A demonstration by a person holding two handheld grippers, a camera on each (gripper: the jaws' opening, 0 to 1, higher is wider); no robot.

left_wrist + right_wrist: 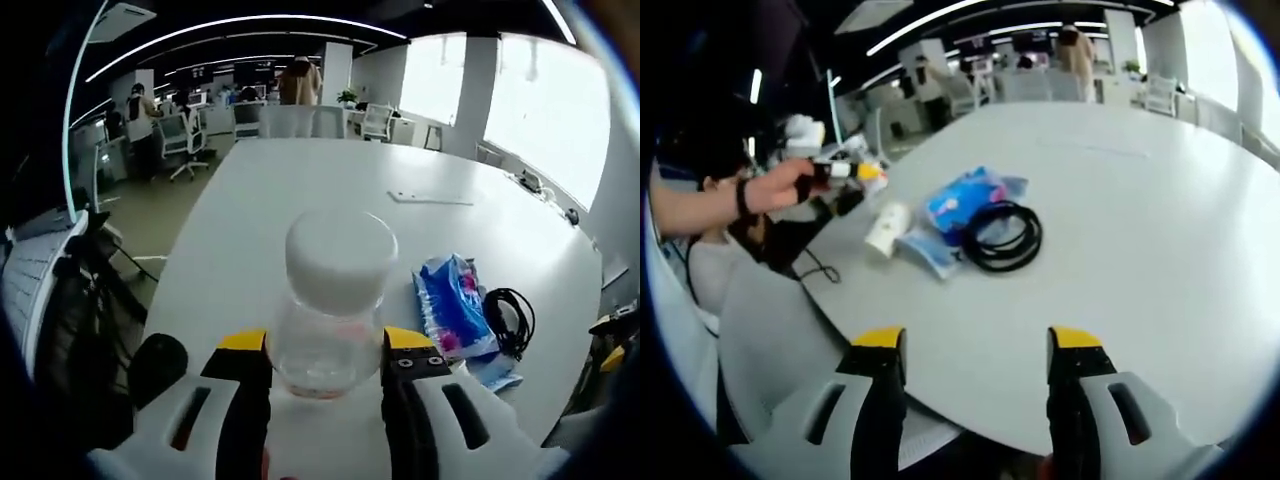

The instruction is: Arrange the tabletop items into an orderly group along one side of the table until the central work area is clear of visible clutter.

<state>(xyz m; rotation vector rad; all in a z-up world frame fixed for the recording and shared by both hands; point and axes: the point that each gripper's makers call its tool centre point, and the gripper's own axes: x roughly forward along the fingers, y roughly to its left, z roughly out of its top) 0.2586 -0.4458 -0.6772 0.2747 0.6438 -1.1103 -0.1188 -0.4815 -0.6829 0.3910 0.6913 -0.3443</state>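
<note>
Left gripper view: clear jar (333,305), white-capped and upright on the tabletop (300,190), is bracketed between the left tongs (327,365), jaws beside its base but contact unclear; blue packet (452,305) lies just beside it; right tongs (978,345) are spread wide, holding nothing.

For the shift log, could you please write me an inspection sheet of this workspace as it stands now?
Surface: white table, mostly bare.
Job's things: clear jar with a white lid, upright between the left gripper's fingers; contact cannot be told. Blue packet beside it.
Clutter: flat white item farther along the table.
Grippers: left around the jar; right gripper open, empty, near the table edge.
Cables: black cable coiled beside the packet.
Surroundings: open office, chairs, people in the background.
</note>
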